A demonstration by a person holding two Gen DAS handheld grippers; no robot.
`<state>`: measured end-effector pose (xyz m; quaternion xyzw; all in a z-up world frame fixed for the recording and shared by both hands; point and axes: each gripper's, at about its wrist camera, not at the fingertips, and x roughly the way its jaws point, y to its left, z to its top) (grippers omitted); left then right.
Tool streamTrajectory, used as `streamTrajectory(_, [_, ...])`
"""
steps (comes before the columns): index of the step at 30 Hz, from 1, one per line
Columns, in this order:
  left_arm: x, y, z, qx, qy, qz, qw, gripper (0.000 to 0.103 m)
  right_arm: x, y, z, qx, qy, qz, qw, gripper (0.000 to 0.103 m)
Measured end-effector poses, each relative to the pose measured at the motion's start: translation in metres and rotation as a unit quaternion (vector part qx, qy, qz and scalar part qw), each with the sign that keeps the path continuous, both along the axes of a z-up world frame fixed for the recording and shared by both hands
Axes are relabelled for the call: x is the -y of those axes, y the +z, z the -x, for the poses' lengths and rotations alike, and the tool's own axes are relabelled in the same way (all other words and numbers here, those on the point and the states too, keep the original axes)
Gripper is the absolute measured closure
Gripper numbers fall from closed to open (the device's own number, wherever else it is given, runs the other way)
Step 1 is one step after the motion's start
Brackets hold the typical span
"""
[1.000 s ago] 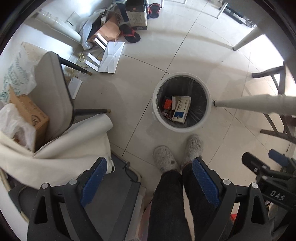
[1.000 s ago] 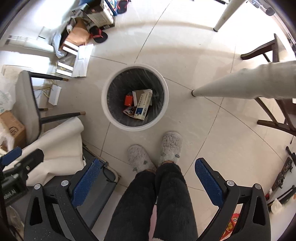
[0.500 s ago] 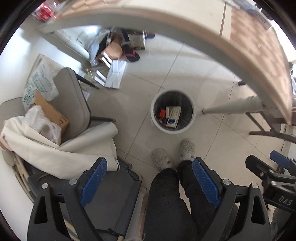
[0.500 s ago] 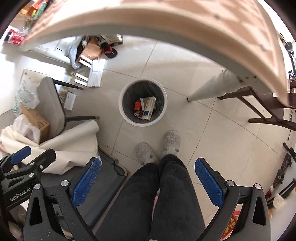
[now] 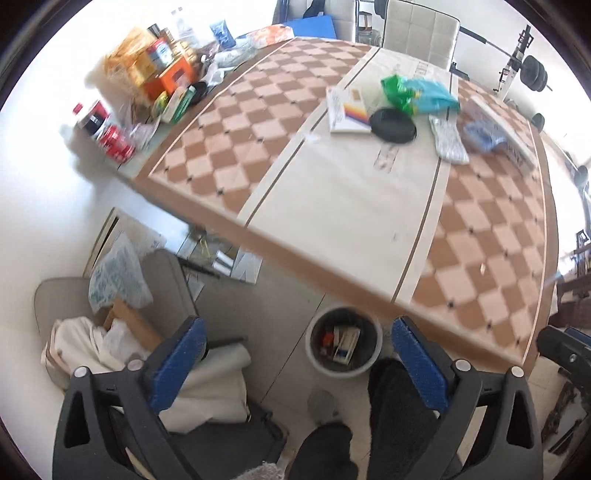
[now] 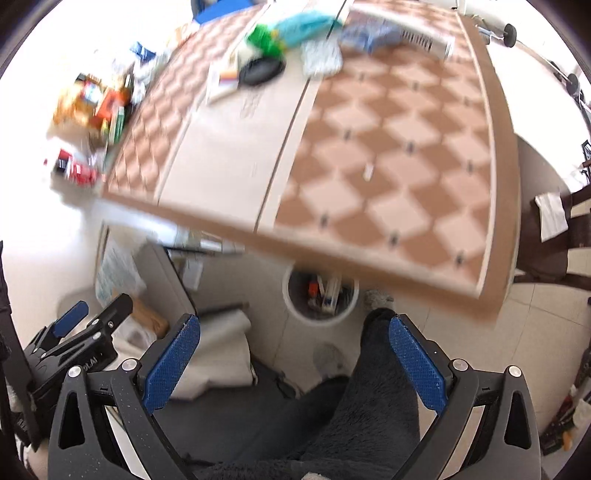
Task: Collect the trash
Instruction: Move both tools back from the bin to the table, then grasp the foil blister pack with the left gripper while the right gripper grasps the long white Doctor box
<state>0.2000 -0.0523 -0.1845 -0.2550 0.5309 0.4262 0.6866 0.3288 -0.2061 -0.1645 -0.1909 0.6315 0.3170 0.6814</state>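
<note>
My left gripper (image 5: 295,328) hangs high over the floor, its jaws opening with nothing between the blue pads (image 5: 177,362). My right gripper (image 6: 293,323) is open and empty too. Below both stands a white trash bin (image 5: 309,345), also in the right wrist view (image 6: 289,301), with a white-and-blue box (image 5: 345,343) and other scraps inside. On the checkered table (image 5: 332,195) lie green and blue snack bags (image 5: 417,94), a black round lid (image 5: 392,123), a booklet (image 5: 347,110) and a silvery wrapper (image 5: 448,138). The right wrist view is blurred.
The person's dark-trousered legs (image 5: 399,406) stand by the bin. A grey chair (image 5: 162,288) at left holds a cardboard box, bags and cloth. Cans, a bottle and cartons (image 5: 114,142) crowd the table's far left corner. A white chair (image 5: 421,29) stands behind the table.
Both grippers rose from just above the bin to above table height and tilted upward. The table top with its litter came into view. The left jaws spread a little wider.
</note>
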Motion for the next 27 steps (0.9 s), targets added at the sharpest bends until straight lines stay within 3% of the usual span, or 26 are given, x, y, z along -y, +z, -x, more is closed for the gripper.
streamTrajectory(3, [-0.035,0.003,-0.045,-0.013,0.005,0.004,0.9999,0.0,-0.025,0.008,-0.056,0.012,-0.003,0.007,1.0,0.0])
streamTrajectory(10, [-0.095,-0.024,-0.172,-0.033,-0.006,0.05,0.9982,0.0,-0.087,0.004,-0.238,0.062,-0.017,0.049,0.997,0.0])
streamTrajectory(11, [-0.101,-0.03,-0.19,-0.035,-0.011,0.057,0.9977,0.0,-0.097,0.001,-0.264,0.069,-0.019,0.057,0.996,0.003])
streamTrajectory(13, [-0.113,-0.045,-0.225,-0.037,-0.022,0.072,0.9964,0.0,-0.115,-0.012,-0.311,0.069,-0.021,0.076,0.994,0.018])
streamTrajectory(15, [-0.122,-0.061,-0.257,-0.037,-0.037,0.091,0.9945,0.0,-0.136,-0.026,-0.352,0.075,-0.013,0.09,0.993,0.022])
streamTrajectory(19, [-0.138,-0.097,-0.304,-0.036,-0.059,0.144,0.9872,0.001,-0.18,-0.059,-0.4,0.076,0.037,0.129,0.988,0.022])
streamTrajectory(23, [-0.144,-0.132,-0.329,-0.053,-0.074,0.182,0.9791,0.001,-0.211,-0.1,-0.411,0.051,0.08,0.158,0.983,0.022])
streamTrajectory(27, [-0.143,-0.15,-0.335,-0.068,-0.083,0.194,0.9751,0.003,-0.215,-0.112,-0.422,0.046,0.073,0.158,0.984,0.044])
